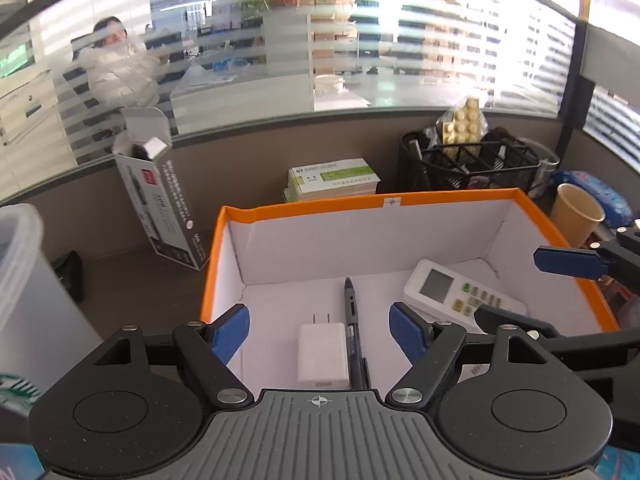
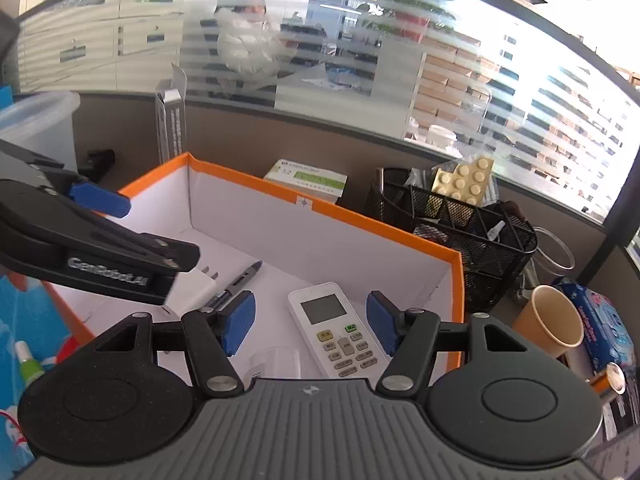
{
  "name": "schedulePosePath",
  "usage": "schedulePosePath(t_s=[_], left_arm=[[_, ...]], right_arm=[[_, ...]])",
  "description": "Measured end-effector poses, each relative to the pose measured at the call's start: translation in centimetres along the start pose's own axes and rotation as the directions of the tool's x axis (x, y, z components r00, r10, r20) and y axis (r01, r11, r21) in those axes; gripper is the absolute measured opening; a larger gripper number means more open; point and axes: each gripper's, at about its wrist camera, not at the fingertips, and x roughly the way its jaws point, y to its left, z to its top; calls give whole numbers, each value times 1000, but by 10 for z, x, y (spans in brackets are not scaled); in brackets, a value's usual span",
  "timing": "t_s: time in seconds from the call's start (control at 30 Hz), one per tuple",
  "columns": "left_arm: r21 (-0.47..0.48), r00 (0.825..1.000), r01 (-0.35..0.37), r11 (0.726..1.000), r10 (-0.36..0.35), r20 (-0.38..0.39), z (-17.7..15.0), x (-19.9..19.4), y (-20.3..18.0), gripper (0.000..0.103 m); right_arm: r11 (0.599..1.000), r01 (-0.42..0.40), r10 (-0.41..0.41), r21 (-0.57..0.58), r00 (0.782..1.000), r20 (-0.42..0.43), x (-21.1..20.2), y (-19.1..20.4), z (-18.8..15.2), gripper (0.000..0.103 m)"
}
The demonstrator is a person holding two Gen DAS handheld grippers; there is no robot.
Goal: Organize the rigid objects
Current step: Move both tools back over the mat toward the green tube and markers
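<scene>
In orange box (image 1: 400,201) — charger (image 1: 323,354), pen (image 1: 352,320), remote (image 1: 460,294)

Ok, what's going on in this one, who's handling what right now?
A person is sorting desk items into an orange-rimmed box with two handheld grippers. The white charger, black pen and white remote already lie on its floor. The left gripper hangs open above the charger and pen, the right gripper open above the remote; neither holds anything.

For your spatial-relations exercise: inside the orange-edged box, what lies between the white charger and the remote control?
A black pen lies between the white charger and the remote control, right beside the charger. The left wrist view shows it best; the right wrist view agrees.
</scene>
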Motion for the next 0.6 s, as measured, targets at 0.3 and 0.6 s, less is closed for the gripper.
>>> schedulePosePath(t_s=[0.3, 0.6], left_arm=[[-23, 996, 1, 1000, 1, 87, -20, -52, 12, 90], [68, 985, 16, 998, -28, 170, -74, -94, 23, 102]], right_arm=[[1000, 4, -3, -22, 997, 79, -51, 17, -2, 60], [998, -34, 42, -50, 987, 157, -111, 34, -41, 69]])
